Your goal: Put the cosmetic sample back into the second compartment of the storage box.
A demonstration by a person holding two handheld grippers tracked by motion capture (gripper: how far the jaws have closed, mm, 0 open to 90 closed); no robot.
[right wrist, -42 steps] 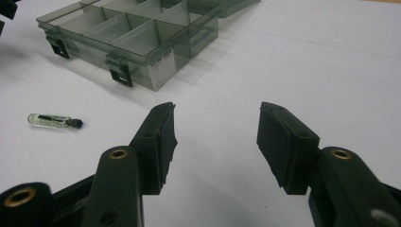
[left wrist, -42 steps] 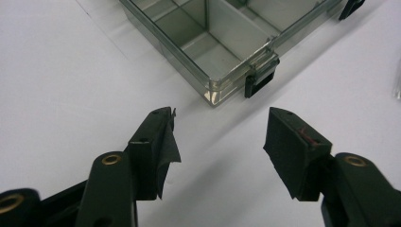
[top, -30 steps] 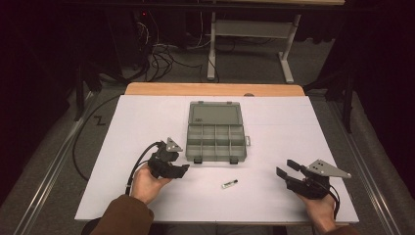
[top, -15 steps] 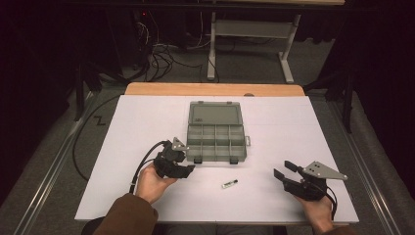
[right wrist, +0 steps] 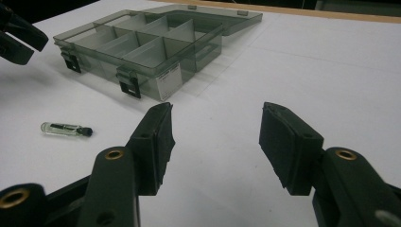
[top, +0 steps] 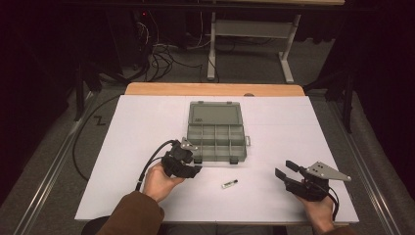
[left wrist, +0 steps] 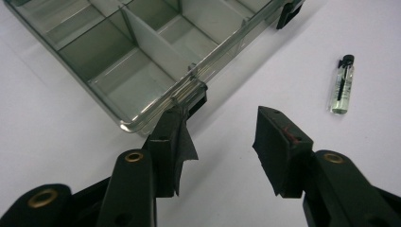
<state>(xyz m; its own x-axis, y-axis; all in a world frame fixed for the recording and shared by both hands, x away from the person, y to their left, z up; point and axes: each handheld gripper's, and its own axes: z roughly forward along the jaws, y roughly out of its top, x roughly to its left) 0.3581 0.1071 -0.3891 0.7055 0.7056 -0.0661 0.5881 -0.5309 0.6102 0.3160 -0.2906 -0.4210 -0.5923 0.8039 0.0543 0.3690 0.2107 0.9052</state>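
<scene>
You are narrowing your empty left gripper (left wrist: pixel 222 151) beside the open box (top: pixel 215 133), right gripper (top: pixel 288 172) spread and idle, while the vial (top: pixel 229 183) is lying unpicked at lower centre

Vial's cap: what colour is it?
Black, on the small clear vial lying on the white table; the left gripper view shows it best.

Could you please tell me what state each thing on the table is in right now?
Organizer box: lid open and laid flat behind it, the compartments in view empty, front latches undone.
Vial: capped, lying on its side on the white table cover, apart from the box.
Left tongs: open, nothing between the jaws, which have just been closing, beside the box's near corner.
Right tongs: open, empty, over the table.
</scene>
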